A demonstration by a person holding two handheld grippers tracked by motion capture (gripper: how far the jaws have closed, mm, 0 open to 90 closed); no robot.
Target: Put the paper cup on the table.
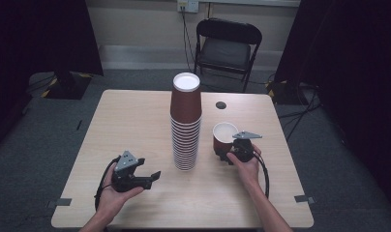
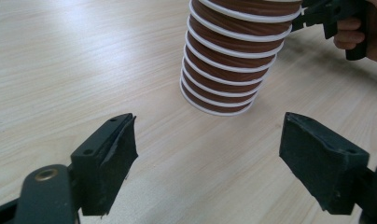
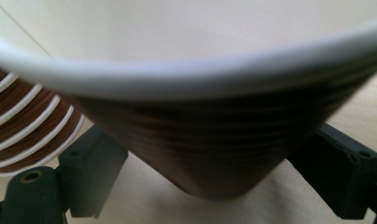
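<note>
On the right half of the pale wooden surface point(image 1: 135, 116), a single brown paper cup point(image 1: 223, 137) with a white inside stands mouth up, just beside the tall stack of brown cups point(image 1: 186, 123) that rises mouth down at the middle. The right tool point(image 1: 228, 155) sits at the near side of this single cup, and the right gripper view shows the cup's lower wall between its two black jaws, which flank it closely on both sides; whether the pads actually press on the cup I cannot tell. Near the front left of the surface, the left tool point(image 1: 153, 177) lies low in the person's hand with its jaws spread wide and nothing between them. It points toward the foot of the stack, well apart from it.
</note>
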